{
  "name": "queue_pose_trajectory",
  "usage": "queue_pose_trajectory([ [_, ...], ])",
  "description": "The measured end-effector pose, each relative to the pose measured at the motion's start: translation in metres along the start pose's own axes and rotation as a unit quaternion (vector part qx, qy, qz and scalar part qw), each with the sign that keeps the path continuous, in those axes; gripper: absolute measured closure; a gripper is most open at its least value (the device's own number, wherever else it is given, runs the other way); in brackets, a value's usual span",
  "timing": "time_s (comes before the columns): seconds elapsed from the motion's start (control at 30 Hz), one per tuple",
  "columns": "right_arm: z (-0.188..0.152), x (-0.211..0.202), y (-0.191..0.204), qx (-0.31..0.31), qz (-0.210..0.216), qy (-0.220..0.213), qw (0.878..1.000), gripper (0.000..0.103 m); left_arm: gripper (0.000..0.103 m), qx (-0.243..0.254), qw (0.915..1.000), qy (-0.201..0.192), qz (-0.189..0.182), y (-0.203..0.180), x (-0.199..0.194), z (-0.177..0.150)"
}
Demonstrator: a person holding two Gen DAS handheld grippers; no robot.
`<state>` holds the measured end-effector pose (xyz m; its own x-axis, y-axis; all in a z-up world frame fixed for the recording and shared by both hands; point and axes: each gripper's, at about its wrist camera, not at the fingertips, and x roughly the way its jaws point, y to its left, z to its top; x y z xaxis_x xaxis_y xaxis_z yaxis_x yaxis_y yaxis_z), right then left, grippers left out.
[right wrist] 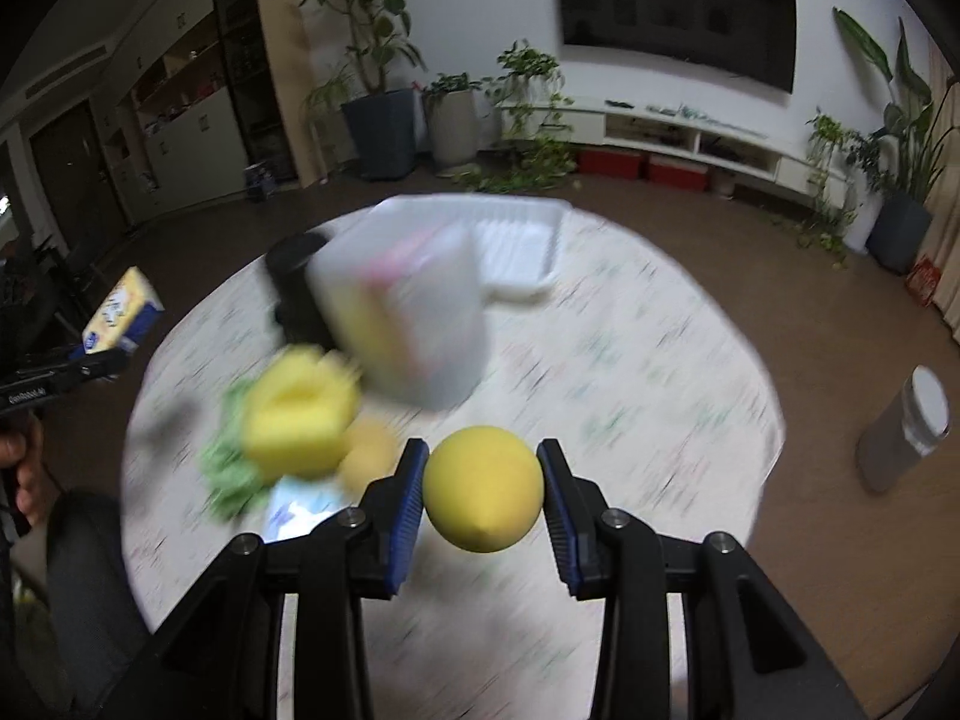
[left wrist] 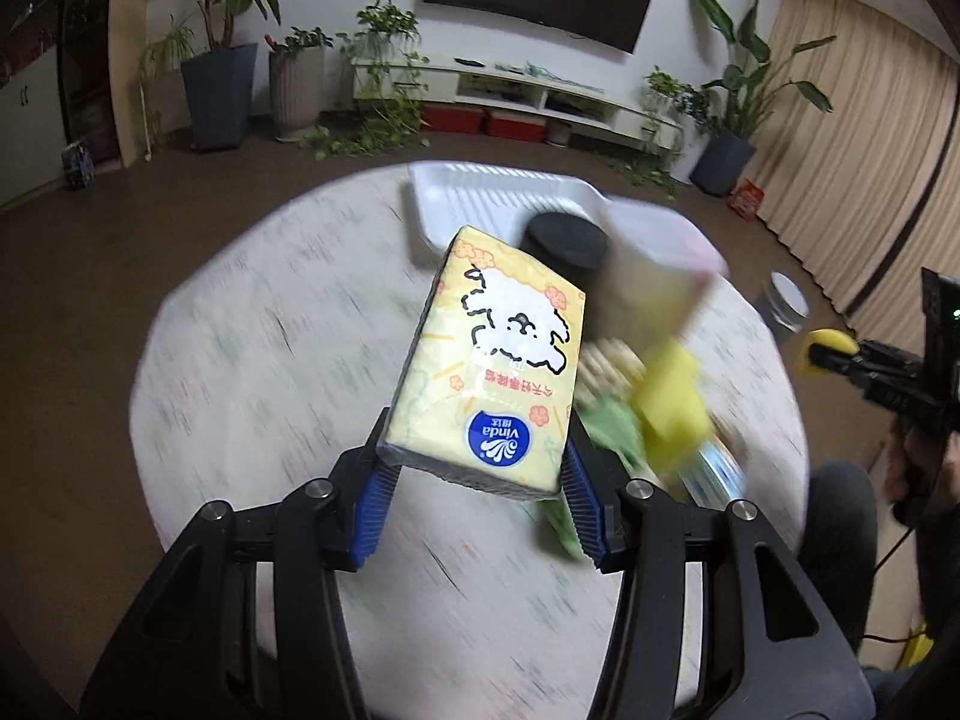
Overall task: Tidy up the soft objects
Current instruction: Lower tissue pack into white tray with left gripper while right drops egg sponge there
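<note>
left hand-held gripper [left wrist: 474, 474] grasps a yellow vinda tissue pack [left wrist: 492, 360]; right hand-held gripper [right wrist: 483, 492] grasps a yellow foam ball [right wrist: 483, 489].
both are held above the round counter [right wrist: 630, 360], near the blurred yellow sponge [right wrist: 297, 420] and translucent bin [right wrist: 408, 318].

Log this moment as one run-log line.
left tool: shut on tissue pack | right tool: shut on yellow ball | both above table | white tray: empty
</note>
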<state>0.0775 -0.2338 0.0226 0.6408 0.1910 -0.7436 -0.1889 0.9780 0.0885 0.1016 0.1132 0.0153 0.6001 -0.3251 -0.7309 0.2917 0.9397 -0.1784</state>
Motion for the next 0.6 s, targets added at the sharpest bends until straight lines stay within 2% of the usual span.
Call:
queue_pose_trajectory([
  [0.17,0.071,0.044,-0.037,-0.005,-0.001,0.002,1.0,0.063,0.055,0.022,0.9995,0.007,0.02,0.024,0.05,0.073],
  [0.37,0.138,0.119,-0.054,-0.031,0.018,0.032,0.999,0.063,0.055,0.079,0.9966,0.024,-0.01,0.02,0.124,0.144],
  [0.47,0.159,0.156,-0.056,-0.049,0.025,0.046,0.997,0.063,0.055,0.102,0.9938,0.04,-0.018,0.018,0.162,0.168],
  [0.6,0.178,0.201,-0.054,-0.072,0.039,0.072,0.994,0.063,0.055,0.132,0.9886,0.069,-0.022,0.012,0.207,0.181],
])
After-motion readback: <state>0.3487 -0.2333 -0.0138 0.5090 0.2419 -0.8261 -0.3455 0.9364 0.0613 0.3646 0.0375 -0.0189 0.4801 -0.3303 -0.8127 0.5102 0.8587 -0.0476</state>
